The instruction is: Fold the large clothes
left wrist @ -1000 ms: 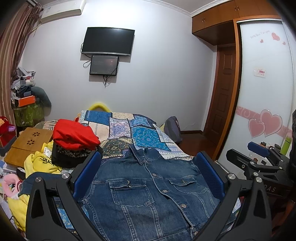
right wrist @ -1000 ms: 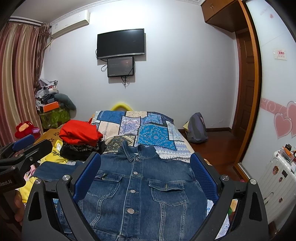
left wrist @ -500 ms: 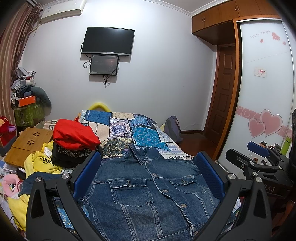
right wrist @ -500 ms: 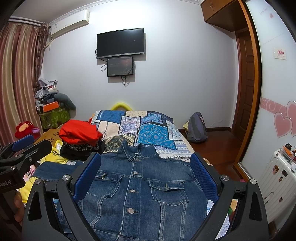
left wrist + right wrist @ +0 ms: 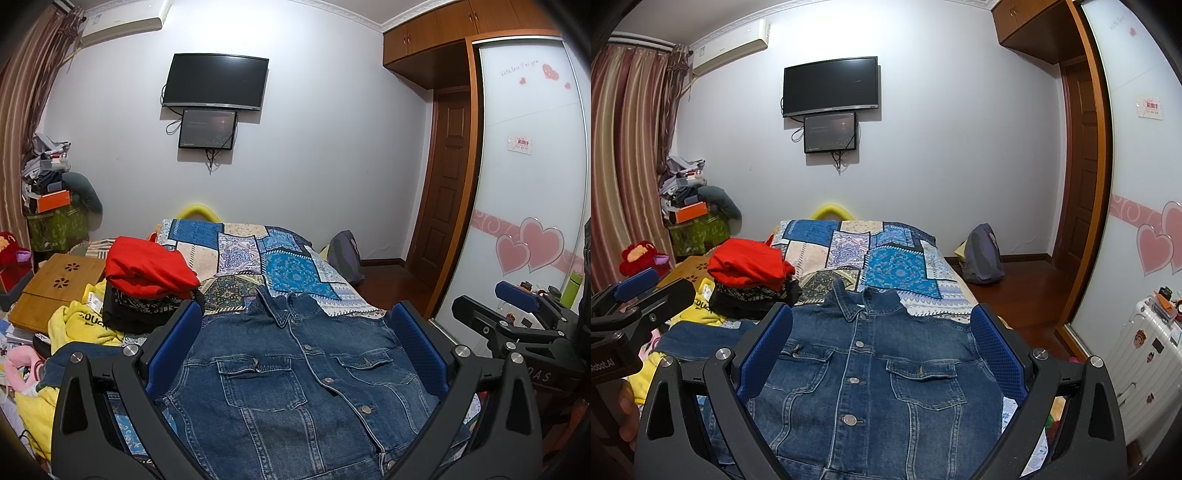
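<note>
A blue denim jacket (image 5: pixel 295 373) lies flat, buttoned front up, collar away from me, on the near end of the patchwork-covered bed (image 5: pixel 288 258). It also shows in the right wrist view (image 5: pixel 871 369). My left gripper (image 5: pixel 295 350) is open and empty, held above the jacket's near part. My right gripper (image 5: pixel 882 350) is open and empty, also above the jacket. Each gripper shows at the edge of the other's view: the right one (image 5: pixel 517 321) and the left one (image 5: pixel 635 295). One sleeve (image 5: pixel 701 338) spreads out to the left.
A stack of folded clothes with a red one on top (image 5: pixel 147 266) sits on the bed's left side. Yellow clothing (image 5: pixel 81 325) and a wooden lap desk (image 5: pixel 55 284) lie further left. A backpack (image 5: pixel 982 254) is on the floor right of the bed. A white suitcase (image 5: pixel 1145 358) stands at the right.
</note>
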Available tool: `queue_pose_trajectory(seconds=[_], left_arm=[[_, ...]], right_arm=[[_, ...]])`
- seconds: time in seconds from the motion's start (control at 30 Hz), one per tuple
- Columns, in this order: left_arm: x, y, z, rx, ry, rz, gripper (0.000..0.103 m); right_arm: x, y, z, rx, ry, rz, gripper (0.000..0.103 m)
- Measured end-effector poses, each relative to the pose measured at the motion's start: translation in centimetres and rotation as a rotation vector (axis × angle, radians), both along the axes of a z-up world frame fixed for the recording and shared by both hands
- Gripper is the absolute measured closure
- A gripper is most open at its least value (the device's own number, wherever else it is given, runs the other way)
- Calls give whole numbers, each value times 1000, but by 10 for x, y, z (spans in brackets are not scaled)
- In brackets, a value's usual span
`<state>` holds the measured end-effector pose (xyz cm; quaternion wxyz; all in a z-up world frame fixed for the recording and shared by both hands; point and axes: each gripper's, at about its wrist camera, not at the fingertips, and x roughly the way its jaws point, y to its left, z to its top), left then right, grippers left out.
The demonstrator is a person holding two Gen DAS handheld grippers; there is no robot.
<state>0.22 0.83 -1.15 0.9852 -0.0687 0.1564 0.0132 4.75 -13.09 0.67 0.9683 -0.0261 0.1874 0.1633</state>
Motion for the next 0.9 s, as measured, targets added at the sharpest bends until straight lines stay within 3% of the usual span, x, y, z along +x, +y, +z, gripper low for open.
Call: queue_pose_trajectory(seconds=[0.9], left_arm=[[20, 19, -5, -5, 26, 19, 0]], right_arm=[[20, 3, -3, 2, 41, -1, 7]])
